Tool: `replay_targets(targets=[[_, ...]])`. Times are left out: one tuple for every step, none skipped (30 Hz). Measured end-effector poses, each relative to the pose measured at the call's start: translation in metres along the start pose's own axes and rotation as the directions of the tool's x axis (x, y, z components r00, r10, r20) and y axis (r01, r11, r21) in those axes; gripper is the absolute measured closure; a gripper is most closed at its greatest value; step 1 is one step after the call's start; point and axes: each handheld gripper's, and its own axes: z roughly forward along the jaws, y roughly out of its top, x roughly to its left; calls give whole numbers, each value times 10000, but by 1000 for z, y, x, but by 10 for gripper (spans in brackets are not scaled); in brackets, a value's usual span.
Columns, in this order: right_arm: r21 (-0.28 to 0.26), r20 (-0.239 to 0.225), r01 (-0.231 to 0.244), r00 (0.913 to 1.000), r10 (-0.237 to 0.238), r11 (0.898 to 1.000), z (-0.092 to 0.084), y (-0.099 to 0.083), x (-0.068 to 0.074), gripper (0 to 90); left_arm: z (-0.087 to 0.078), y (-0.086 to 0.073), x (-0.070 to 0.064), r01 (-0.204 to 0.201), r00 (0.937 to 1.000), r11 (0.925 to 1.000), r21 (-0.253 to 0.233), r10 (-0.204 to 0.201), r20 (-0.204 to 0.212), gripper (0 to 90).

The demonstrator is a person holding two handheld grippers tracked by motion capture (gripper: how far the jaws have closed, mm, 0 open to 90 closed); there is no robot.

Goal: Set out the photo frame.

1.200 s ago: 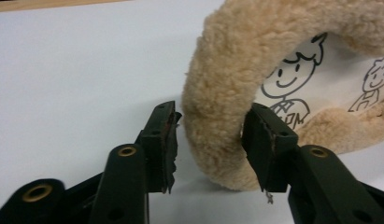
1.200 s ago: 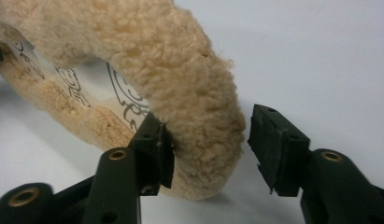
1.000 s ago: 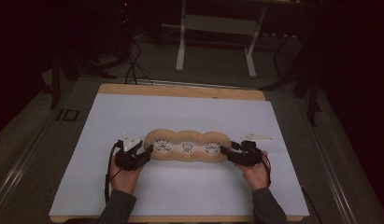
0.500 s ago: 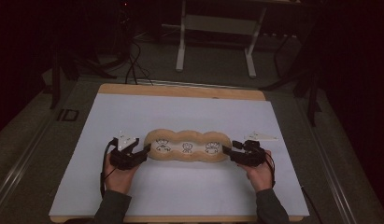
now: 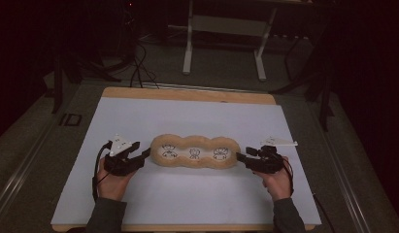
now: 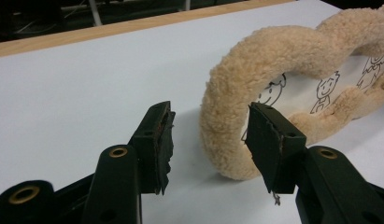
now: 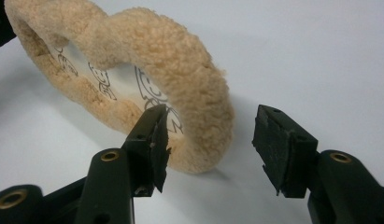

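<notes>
With both grippers' fingers [image 6: 161, 135] spread wide, holding nothing at either end of the plush mat [image 5: 195, 152], closing now might pinch just fuzz and slip off.

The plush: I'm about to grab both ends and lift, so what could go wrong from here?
1. Both grippers, left and right, stand open at the ends of the plush; closing may catch fuzz alone and slip.
2. It is soft, so the middle may sag when lifted.
3. Uneven pulls could twist it or drag it across the table.
</notes>
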Motion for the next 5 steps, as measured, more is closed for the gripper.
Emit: replay_targets(targets=[[18,-32,-14,10000,14,10000,-1,0,-1,443,-1,0,2,-27,10000,10000,26,27,7,504],[63,-51,-25,10000,25,10000,-2,0,-2,443,-1,0,3,-68,10000,10000,46,68,-30,501],[101,-56,-11,10000,11,9999,-3,0,-3,443,-2,0,5,-124,9999,9999,102,125,-90,499],[120,-69,7,10000,-6,9999,-4,0,-4,441,-3,0,7,-176,9997,9998,137,177,-140,492],[150,-99,-4,10000,6,9999,-5,0,-5,440,-3,0,8,-203,9996,9996,214,207,-192,487]])
